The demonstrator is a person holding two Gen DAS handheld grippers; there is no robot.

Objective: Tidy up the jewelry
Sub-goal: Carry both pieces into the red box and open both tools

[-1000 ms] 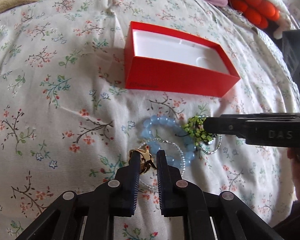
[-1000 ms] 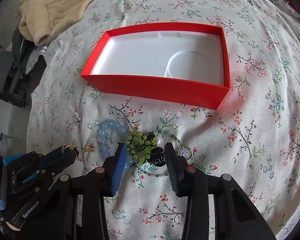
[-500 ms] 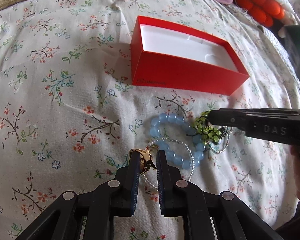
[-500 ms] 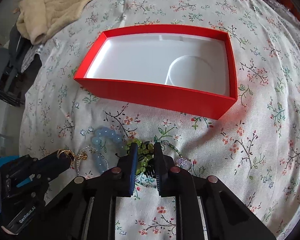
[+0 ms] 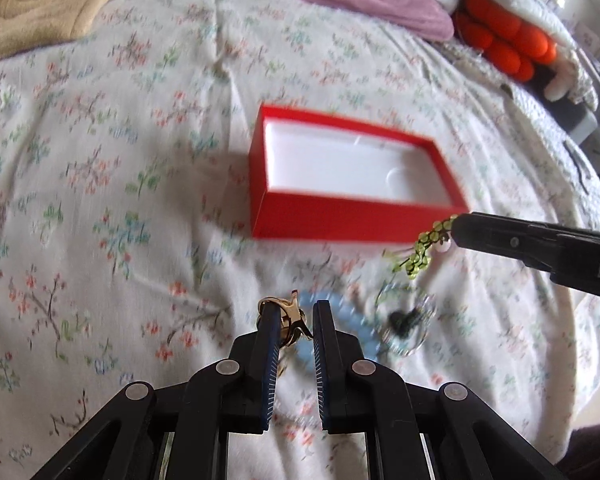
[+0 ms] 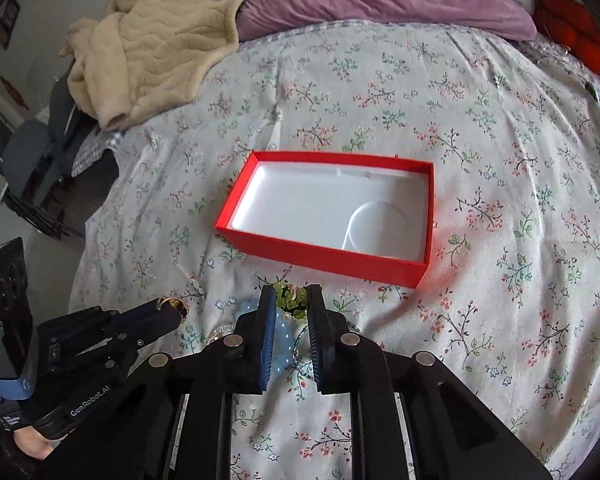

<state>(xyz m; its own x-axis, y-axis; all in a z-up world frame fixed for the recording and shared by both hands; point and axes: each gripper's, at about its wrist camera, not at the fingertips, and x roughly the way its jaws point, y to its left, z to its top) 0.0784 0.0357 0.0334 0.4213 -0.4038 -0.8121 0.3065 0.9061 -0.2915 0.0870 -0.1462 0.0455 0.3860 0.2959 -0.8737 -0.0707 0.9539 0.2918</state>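
1. Since the open red cardboard box with its white liner [image 6: 332,216] lies empty on the far side of the floral bedsheet [image 6: 500,240], carry both pieces over its near wall before letting go.
2. The right gripper [image 6: 291,300], its jaws having just closed, pinches the green beaded bracelet [image 5: 424,250], which dangles near the box's right corner; move it gently.
3. The left gripper [image 5: 294,316], narrow, clamps the small gold ring [image 5: 286,312], nearer.

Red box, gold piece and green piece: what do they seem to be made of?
Red box: likely matte card, with crisp thin walls and a white moulded liner. Gold piece in the left tool: shiny, probably metal, judging by its bright glints. Green piece in the right tool: clustered translucent beads, glass or plastic; the look leaves that open.
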